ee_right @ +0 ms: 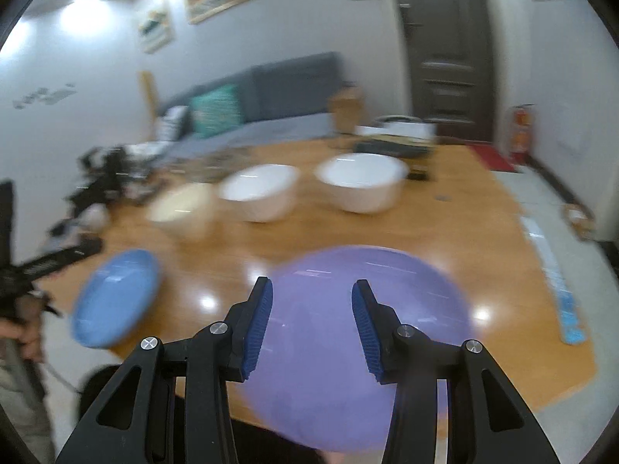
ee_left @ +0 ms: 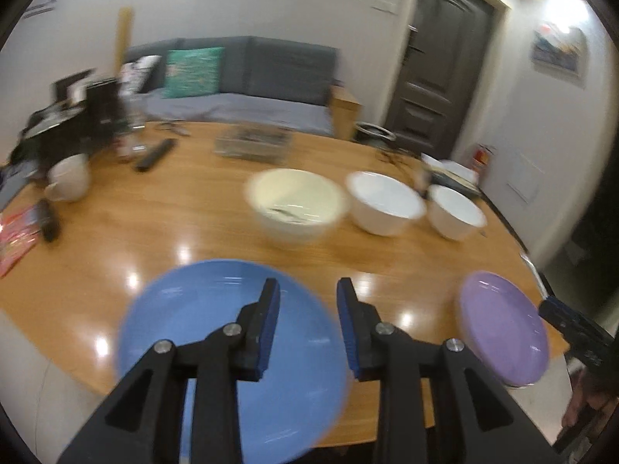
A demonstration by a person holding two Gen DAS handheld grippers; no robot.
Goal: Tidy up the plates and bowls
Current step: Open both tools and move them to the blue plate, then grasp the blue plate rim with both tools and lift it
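Three bowls stand in a row across the middle of the wooden desk (ee_left: 201,212): a cream bowl (ee_left: 296,207) on the left, a white bowl (ee_left: 385,203) just beside it, and a second white bowl (ee_left: 456,212) further right. Beyond them lie a wire rack (ee_left: 253,143), a dark remote (ee_left: 154,154) and a white mug (ee_left: 67,179) near the left edge, with a grey sofa (ee_left: 251,81) and a teal cushion (ee_left: 193,71) behind the desk; motion blur softens much of this. Nothing stands between either gripper and the plate under it. The left gripper (ee_left: 307,328) hovers over the right part of a blue plate (ee_left: 185,332) at the near edge of the desk, its jaws apart and holding nothing; contact with the plate cannot be told. The right gripper (ee_right: 311,328) hangs above a purple plate (ee_right: 321,367) that overhangs the near edge, jaws spread wide and empty. In the right wrist view the blue plate (ee_right: 116,303) sits well to the left.
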